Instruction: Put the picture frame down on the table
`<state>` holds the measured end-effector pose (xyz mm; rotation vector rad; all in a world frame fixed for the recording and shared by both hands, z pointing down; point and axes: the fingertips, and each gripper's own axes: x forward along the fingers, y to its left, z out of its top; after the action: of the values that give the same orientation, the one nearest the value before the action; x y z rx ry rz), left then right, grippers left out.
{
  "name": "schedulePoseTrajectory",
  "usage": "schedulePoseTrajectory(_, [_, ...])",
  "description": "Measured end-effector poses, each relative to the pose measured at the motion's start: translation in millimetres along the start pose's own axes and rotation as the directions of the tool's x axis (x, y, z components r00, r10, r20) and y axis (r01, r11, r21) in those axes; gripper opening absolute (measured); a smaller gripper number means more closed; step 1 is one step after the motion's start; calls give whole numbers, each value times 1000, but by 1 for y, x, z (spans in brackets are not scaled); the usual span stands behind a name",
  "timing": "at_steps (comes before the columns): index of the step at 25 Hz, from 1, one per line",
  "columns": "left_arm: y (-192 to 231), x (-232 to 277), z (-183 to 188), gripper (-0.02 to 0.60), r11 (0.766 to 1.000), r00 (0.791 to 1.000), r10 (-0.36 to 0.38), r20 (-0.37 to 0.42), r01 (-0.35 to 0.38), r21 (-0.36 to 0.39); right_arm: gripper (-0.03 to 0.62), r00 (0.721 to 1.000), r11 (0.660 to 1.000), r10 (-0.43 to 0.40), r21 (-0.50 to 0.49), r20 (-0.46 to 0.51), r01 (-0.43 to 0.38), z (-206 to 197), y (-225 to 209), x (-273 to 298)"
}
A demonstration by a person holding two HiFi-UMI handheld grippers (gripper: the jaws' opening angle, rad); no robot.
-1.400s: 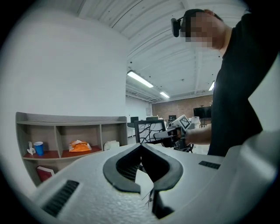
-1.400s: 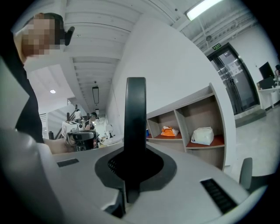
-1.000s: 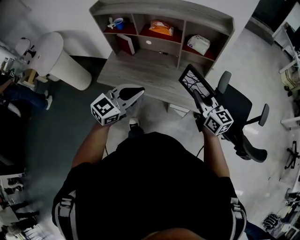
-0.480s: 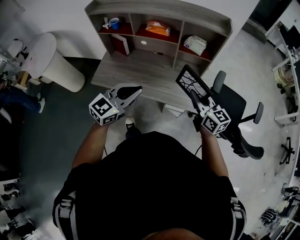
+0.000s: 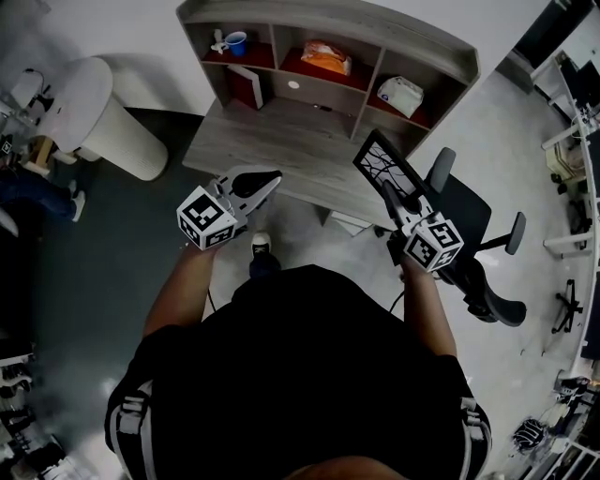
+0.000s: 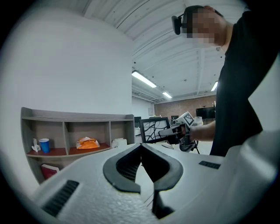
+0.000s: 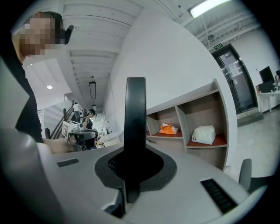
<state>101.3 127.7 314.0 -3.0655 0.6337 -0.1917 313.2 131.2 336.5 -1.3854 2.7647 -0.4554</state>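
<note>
Picture frame hangs in the air at one o'clock, clamped edge-on in the right gripper. The left gripper, at eleven, is closed on nothing. Best to carry the frame toward twelve over the bare table, lower it flat, then release. Beyond, the shelf cubbies hold a blue cup, an orange packet and a white pack.

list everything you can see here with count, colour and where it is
black-edged picture frame with a branch pattern: 1, black and white, in right gripper
grey wooden desk with shelf compartments: 1, grey, ahead
blue cup: 1, blue, left compartment
orange packet: 1, orange, middle compartment
white packet: 1, white, right compartment
black office chair: 1, black, right of desk
left gripper: 1, white, shut, empty
right gripper: 1, white, shut on frame
</note>
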Motion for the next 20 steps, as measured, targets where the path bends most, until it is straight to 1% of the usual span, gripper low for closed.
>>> schedulePoseTrajectory(9, [36, -11, -7, 17, 1000, 1000, -14, 5, 14, -3, 15, 1000, 1000, -22, -3, -11, 22, 0, 4, 33])
schedulePoseTrajectory(20, [105, -15, -22, 17, 998, 999, -42, -3, 42, -36, 15, 998, 998, -62, 10, -31, 63, 3, -2, 95])
